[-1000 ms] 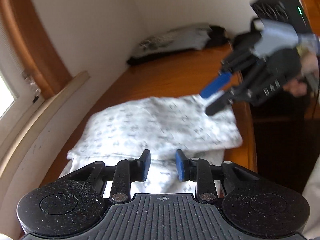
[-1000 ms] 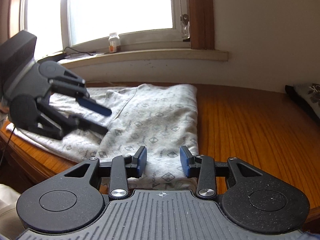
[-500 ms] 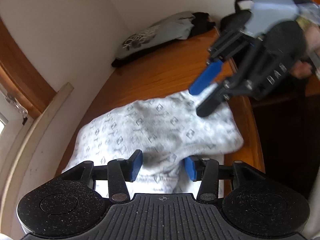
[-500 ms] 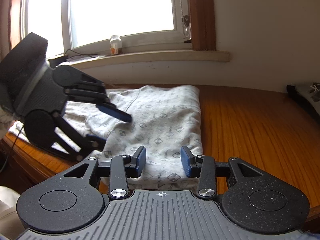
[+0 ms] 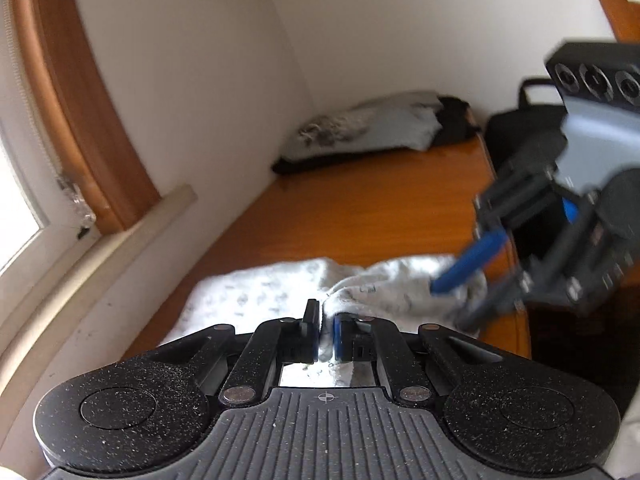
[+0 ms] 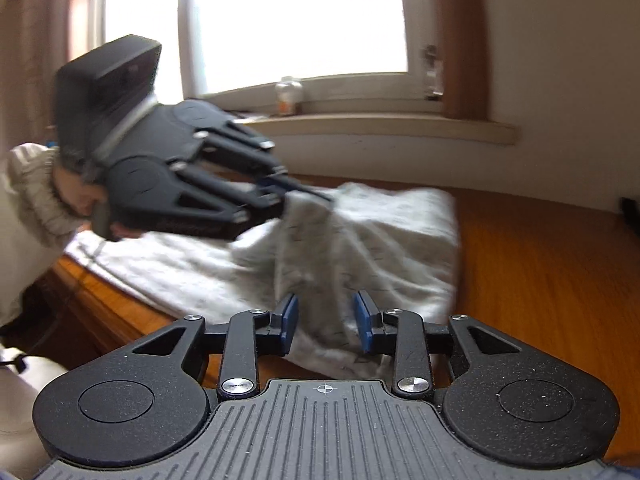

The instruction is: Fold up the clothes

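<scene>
Wooden tabletop (image 5: 380, 204) runs along a white wall toward a corner, with a window (image 6: 296, 20) and its pale sill (image 6: 384, 126) on one side. On that orange surface lies the patterned white garment (image 6: 372, 240), spread near the table's front edge, part of it pulled up into a ridge.

From my left camera I see my left gripper (image 5: 326, 330) angled down toward the cloth, its jaws closing and already pinching a raised fold of the garment between the pads. The right camera shows the same grip from the side, the cloth tenting up to the fingertips.

My right gripper (image 6: 326, 322) also tilts downward, low over the near corner of the garment. Its jaws are closing, with fabric lying between the blue pads, though I see gaps on both sides and no pressing yet.

A person's hand (image 6: 82, 196) and a cream knitted sleeve (image 6: 30, 196) sit behind the left tool. Far down the table a folded pile of clothes (image 5: 372, 130) rests in the corner. A small jar (image 6: 289, 95) stands on the sill.
</scene>
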{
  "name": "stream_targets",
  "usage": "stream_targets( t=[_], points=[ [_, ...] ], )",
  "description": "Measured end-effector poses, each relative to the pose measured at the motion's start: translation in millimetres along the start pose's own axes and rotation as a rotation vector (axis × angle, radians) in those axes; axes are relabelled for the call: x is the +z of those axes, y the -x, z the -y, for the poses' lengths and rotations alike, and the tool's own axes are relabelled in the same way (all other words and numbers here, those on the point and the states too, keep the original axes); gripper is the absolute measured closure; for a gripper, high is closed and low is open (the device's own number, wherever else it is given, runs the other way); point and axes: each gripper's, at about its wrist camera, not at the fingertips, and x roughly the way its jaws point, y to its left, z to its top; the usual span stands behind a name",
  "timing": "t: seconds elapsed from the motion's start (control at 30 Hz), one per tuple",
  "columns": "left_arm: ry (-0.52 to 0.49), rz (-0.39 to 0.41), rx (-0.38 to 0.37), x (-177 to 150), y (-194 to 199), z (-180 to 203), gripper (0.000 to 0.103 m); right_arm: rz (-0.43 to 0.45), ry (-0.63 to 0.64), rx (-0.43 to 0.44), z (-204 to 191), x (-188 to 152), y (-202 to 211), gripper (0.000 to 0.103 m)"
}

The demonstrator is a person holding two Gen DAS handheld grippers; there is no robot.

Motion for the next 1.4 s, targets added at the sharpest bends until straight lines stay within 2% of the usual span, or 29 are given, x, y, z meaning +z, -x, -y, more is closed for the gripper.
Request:
stream_targets(
  t=[0.13,0.33,0.5,0.53,0.57,0.6,0.7,0.83,0.9,0.97,1.03,1.13,1.3,1.4],
  points=[
    [0.028,0.014,0.012,3,5,-8,0.096,-0.02,0.019,0.032,-6,5,-13,0.071],
    [0.072,0.032,-0.007,-1,9,-10,0.096,-0.046,0.037,-0.022,-9,4,-39,0.071],
    [0.117,0.034,-0.013,-13,9,-9,0.096,-0.01,-0.015,-0.004,0,1,-24,0.07],
    [0.126,0.033,-0.016,-15,9,-8,0.096,0.0,-0.029,0.003,1,-1,-16,0.073],
    [0.131,0.033,-0.019,-16,9,-8,0.096,0.01,-0.036,0.013,1,-2,-7,0.085],
    [0.136,0.033,-0.021,-17,10,-7,0.096,0.013,-0.042,0.025,1,-3,-1,0.09],
    [0.138,0.031,-0.025,-18,8,-5,0.096,-0.016,-0.032,0.024,-3,-4,-1,0.091],
    [0.155,0.047,-0.05,-20,9,-7,0.096,-0.039,0.015,-0.024,-13,-4,-27,0.091],
    [0.167,0.052,-0.07,-22,10,-8,0.096,-0.019,0.002,-0.036,-15,-4,-40,0.091],
    [0.168,0.043,-0.077,-25,8,-6,0.096,0.0,-0.011,-0.048,-16,-3,-52,0.09],
    [0.169,0.032,-0.091,-28,5,-3,0.096,-0.019,0.01,-0.057,-20,-6,-55,0.088],
    [0.162,0.014,-0.108,-36,-1,6,0.094,-0.024,-0.008,-0.049,-15,-10,-33,0.087],
    [0.15,0.0,-0.107,-42,-5,19,0.094,0.014,-0.032,-0.12,-1,-2,5,0.087],
    [0.151,-0.004,-0.106,-42,-5,19,0.094,0.051,-0.034,-0.182,5,16,-5,0.085]
  ],
)
